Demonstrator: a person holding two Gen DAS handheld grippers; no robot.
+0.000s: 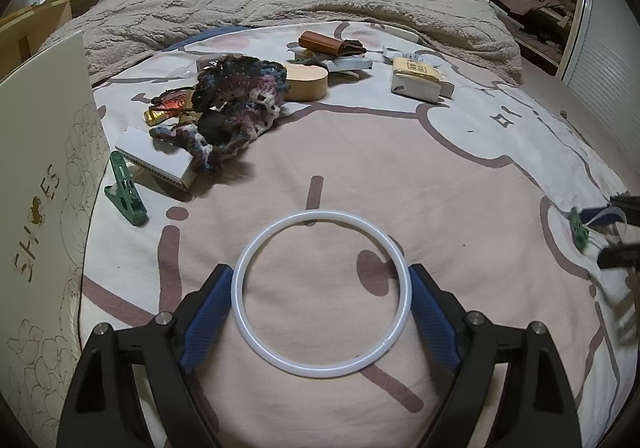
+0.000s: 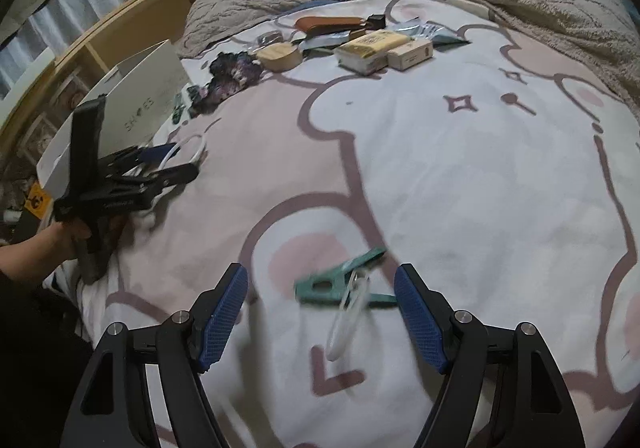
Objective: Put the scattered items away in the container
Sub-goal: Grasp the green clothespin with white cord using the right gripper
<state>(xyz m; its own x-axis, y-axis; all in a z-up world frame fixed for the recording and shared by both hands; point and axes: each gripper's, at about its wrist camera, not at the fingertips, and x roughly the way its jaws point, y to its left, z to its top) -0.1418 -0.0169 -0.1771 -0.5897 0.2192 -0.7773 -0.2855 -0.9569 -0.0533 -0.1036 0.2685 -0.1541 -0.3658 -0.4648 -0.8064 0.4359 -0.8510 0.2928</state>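
Note:
In the left wrist view a white plastic ring [image 1: 321, 293] lies on the bedspread between my left gripper's [image 1: 321, 304] blue pads [image 1: 208, 318], which touch its two sides. The white shoe box [image 1: 44, 184] stands at the left. In the right wrist view my right gripper [image 2: 321, 312] is open, its pads wide apart around a green clothes peg [image 2: 340, 280] with a clear ring, both blurred. The left gripper [image 2: 160, 168], the ring and the box [image 2: 140, 88] show at the left there.
Scattered on the bed: a second green peg [image 1: 126, 196], a white harmonica [image 1: 156, 164], a crocheted pouch [image 1: 236, 108], gold wrappers [image 1: 164, 110], a wooden case [image 1: 306, 78], a brown pouch [image 1: 322, 44], paper boxes [image 1: 420, 78]. A fuzzy blanket [image 1: 360, 4] lies behind.

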